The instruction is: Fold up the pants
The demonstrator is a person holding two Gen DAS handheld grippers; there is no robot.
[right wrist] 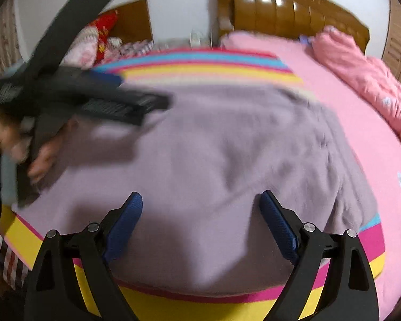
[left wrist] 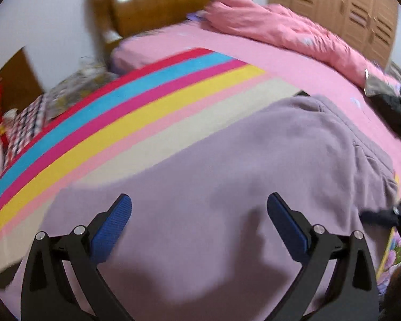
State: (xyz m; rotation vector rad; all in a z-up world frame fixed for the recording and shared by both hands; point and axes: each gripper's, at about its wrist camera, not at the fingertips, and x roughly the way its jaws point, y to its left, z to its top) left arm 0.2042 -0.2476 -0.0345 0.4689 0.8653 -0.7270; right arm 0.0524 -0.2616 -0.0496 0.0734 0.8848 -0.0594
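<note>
The lilac pants (left wrist: 227, 160) lie spread on a rainbow-striped blanket (left wrist: 120, 107) on the bed; they also fill the middle of the right wrist view (right wrist: 214, 147). My left gripper (left wrist: 199, 200) is open and empty, hovering just above the pants. My right gripper (right wrist: 200, 198) is open and empty over the near part of the pants. The left gripper's body (right wrist: 66, 91), held in a hand, shows blurred at the left of the right wrist view. The elastic waistband (left wrist: 366, 147) lies at the right.
A pink sheet (left wrist: 280, 61) covers the bed, with a crumpled pink quilt (left wrist: 280, 26) along the far right. A wooden headboard (right wrist: 294, 8) stands at the back. Pillows and checked fabric (left wrist: 26, 117) lie at the left. Dark clothing (left wrist: 398, 112) sits at the right edge.
</note>
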